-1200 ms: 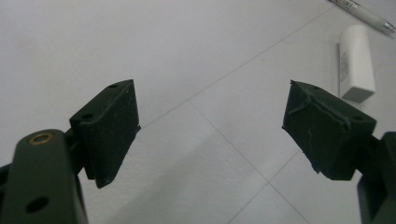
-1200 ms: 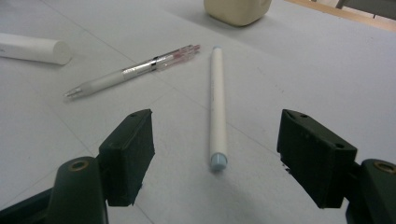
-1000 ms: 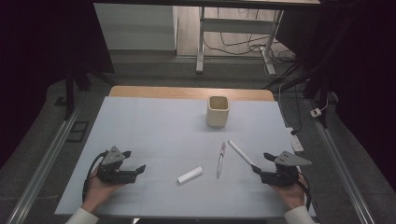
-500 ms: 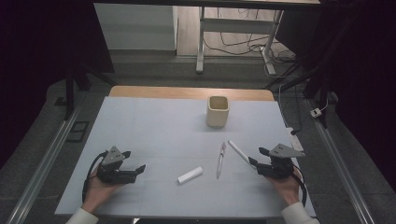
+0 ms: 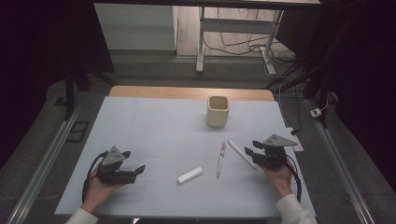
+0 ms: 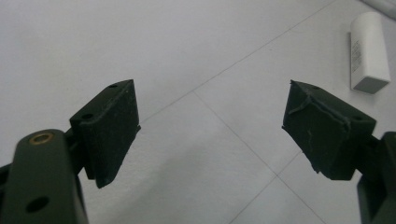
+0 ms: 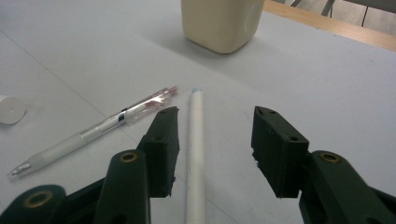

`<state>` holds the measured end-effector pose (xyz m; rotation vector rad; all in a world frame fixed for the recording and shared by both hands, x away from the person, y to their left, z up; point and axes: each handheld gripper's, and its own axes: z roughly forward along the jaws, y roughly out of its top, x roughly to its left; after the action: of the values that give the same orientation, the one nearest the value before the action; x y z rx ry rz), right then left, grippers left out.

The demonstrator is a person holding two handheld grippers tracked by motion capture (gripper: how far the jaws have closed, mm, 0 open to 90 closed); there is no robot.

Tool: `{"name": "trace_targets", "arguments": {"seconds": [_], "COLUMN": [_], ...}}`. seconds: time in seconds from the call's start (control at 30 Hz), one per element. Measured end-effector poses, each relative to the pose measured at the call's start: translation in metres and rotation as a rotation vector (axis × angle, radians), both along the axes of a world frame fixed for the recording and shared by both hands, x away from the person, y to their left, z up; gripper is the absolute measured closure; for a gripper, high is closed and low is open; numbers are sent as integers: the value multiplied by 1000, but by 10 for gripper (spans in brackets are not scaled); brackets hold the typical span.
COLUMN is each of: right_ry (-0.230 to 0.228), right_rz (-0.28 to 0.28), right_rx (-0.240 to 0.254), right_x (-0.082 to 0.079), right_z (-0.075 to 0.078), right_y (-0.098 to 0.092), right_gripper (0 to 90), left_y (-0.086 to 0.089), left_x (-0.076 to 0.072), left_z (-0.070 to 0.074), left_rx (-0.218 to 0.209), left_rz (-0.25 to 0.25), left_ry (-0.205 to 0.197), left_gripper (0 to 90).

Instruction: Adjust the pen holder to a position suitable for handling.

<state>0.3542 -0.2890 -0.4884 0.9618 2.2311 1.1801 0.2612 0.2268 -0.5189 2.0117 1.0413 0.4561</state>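
the cream cup [image 5: 217,111] is standing upright near the worktop's far edge, its contents hidden. the right gripper [image 7: 212,140], jaws closing but apart, is straddling the white pen [image 7: 195,154] near the right edge. the left gripper [image 6: 210,130] is gaping wide.

Dark room — grey floor [image 5: 154,70], cables [image 5: 243,44], desk legs [image 5: 201,39].

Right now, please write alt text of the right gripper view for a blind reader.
The right hand-held gripper has just been closing around a white pen lying between its jaws, not yet pinched. A clear pen lies left; a cream cup stands beyond.
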Motion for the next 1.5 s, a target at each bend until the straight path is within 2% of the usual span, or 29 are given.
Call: {"name": "trace_targets", "arguments": {"seconds": [0.1, 0.13, 0.17, 0.23, 0.27, 0.43, 0.6, 0.77, 0.8, 0.97, 1.0, 1.1, 1.13, 1.2, 1.27, 1.5], "right_ry": [-7, -11, -11, -9, -4, 1, -5, -8, 0, 8, 23, 21, 26, 30, 34, 26], "right_rz": [1, 1, 1, 2, 6, 21, 20, 6, -1, -19, -31, -35, -49, -53, -68, -58], "right_rx": [-13, -17, -17, -19, -24, -33, -46, -35, -22, -34, -18, -1, 6, 2, 1, -26], "right_x": [2, 2, 2, 3, 3, 5, 8, 15, 21, 34, 43, 48, 55, 57, 65, 79], "right_z": [0, 0, 0, 0, 1, 0, -1, -2, -2, 1, 2, 4, 5, 6, 11, 18], "right_y": [1, 2, 2, 1, 1, 2, 6, 8, 10, 12, 12, 12, 13, 14, 20, 37], "right_gripper": [576, 643, 643, 725, 800, 888, 896, 896, 896, 896, 896, 896, 896, 896, 896, 896], "left_y": [-1, -1, -1, -1, -2, -2, -2, -3, -3, -4, -5, -4, -5, -5, -5, -5], "left_x": [0, 0, 0, 0, 0, 0, 0, 0, 0, 1, 1, 1, 2, 2, 1, 1], "left_z": [0, 0, -1, -1, -1, -1, -1, -1, 0, 0, -1, -1, -1, -1, -1, -2], "left_rx": [2, 3, 4, 5, 6, 7, 6, 12, 8, 10, 13, 15, 15, 17, 23, 24], "left_rz": [-2, -2, -1, -1, 0, 0, 1, -6, -5, -9, -10, -13, -13, -18, -22, -26], "left_ry": [0, 1, 0, 2, 2, 2, 4, 3, 4, 6, 7, 6, 6, 6, 5, 6], "left_gripper": [182, 182, 182, 182, 182, 182, 182, 182, 182, 182, 182, 182, 182, 182, 182, 183]}}
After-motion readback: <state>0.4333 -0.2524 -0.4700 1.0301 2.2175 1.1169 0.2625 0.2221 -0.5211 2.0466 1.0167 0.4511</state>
